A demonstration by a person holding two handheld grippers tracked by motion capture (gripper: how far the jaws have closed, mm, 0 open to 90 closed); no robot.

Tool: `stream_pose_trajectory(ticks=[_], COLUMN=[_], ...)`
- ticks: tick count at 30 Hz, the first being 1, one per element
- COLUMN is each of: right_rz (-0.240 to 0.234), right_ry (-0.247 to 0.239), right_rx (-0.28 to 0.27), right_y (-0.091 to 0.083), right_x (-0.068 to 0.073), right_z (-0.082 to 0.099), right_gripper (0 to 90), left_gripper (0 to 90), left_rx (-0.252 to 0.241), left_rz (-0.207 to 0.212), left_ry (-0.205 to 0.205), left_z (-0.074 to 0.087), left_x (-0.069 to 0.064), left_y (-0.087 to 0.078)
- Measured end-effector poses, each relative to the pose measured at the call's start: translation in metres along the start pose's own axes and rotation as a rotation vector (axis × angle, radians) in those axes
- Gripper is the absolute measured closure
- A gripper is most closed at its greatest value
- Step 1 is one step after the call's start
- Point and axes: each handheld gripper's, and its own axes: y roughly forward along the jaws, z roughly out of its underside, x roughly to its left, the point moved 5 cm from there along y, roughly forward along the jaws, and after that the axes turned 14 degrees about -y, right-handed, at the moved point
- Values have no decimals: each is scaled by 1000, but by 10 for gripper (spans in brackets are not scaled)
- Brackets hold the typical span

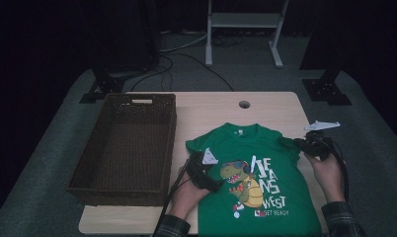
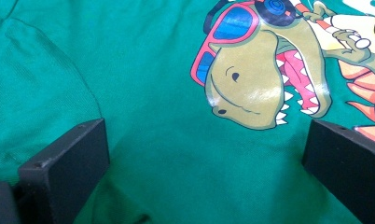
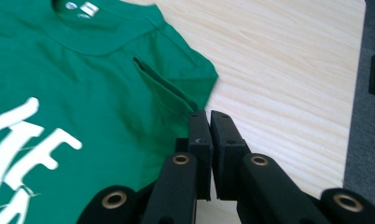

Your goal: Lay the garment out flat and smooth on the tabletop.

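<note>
Item: green dinosaur T-shirt (image 1: 256, 177), flat and print-up on the wooden table (image 1: 280, 106), hem toward me, collar away.

Item: wicker basket (image 1: 125, 148), just left of the shirt.

Left gripper (image 1: 206, 173): jaws wide apart, resting on the chest fabric beside the dinosaur print (image 2: 265, 79); nothing clamped.

Right gripper (image 3: 209, 128): jaws together at the edge of the shirt's sleeve (image 3: 176, 88); I cannot tell whether any cloth is pinched.

Step, as I judge it: starting a fold at the sleeve. My next move calls for confirming a hold on the sleeve, then carrying it inward while the left pins the body.
</note>
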Motion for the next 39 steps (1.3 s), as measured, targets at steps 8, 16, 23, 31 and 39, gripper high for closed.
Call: stream_pose_trajectory(ticks=[8,16,23,31,39], right_rz=[11,28,63,52,-53], right_ry=[31,55,72,102,137], right_rx=[26,57,89,48,-91], right_y=[6,12,13,5,-10], right_x=[-8,-13,-19,-19,2], right_z=[15,30,41,44,38], right_gripper=[878,873,879,693,212], left_gripper=[0,0,0,0,0], left_rx=[0,1,0,0,0], left_rz=[0,-1,0,0,0], left_ry=[0,1,0,0,0], left_z=[0,0,0,0,0], left_x=[0,0,0,0,0], left_y=[0,0,0,0,0])
